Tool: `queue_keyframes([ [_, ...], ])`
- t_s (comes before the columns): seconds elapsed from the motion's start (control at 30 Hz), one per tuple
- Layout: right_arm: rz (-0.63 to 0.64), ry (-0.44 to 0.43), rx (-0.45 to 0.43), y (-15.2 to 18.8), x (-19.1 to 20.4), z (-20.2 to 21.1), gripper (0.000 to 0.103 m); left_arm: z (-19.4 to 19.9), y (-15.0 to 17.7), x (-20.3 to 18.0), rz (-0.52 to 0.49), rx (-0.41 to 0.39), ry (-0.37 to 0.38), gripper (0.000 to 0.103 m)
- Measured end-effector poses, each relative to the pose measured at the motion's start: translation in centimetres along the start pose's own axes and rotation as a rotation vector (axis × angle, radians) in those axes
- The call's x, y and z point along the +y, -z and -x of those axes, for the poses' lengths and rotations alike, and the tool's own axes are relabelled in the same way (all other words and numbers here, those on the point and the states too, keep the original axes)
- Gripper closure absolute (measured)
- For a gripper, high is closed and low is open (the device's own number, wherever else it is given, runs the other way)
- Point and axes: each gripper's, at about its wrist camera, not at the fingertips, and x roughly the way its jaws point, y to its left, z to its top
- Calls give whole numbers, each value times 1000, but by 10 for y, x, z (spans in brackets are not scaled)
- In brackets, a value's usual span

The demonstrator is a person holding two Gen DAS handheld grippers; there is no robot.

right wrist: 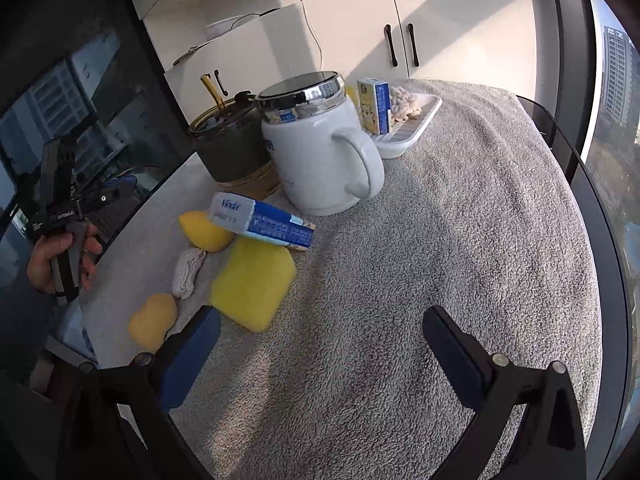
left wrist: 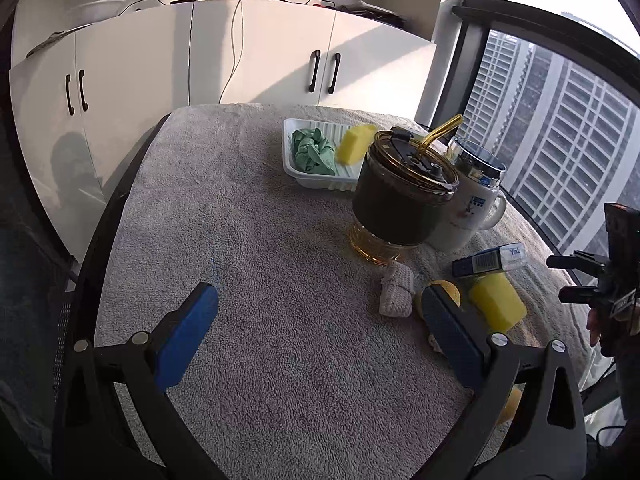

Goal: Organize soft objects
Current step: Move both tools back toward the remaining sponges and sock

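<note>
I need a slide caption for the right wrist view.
Open right tool above grey towel, near yellow sponge, tissue pack and white mug.

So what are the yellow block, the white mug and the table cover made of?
Yellow block: probably foam sponge, matte, porous, with soft rounded edges. White mug: looks like glazed ceramic with a glossy sheen; its lid rim looks like shiny chrome metal. Table cover: grey terry towelling with a looped, fuzzy pile.
</note>
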Motion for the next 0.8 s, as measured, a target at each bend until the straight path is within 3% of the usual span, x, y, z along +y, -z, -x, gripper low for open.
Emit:
queue_keyframes([
  [0.33,-93,19,-46,20,18,9,0,11,43,-32,7,49,28,0],
  [0.6,-44,59,-58,26,61,2,0,16,79,-95,-8,83,102,0],
  [0.8,15,90,-50,20,83,-14,0,6,88,-131,-56,101,78,0],
])
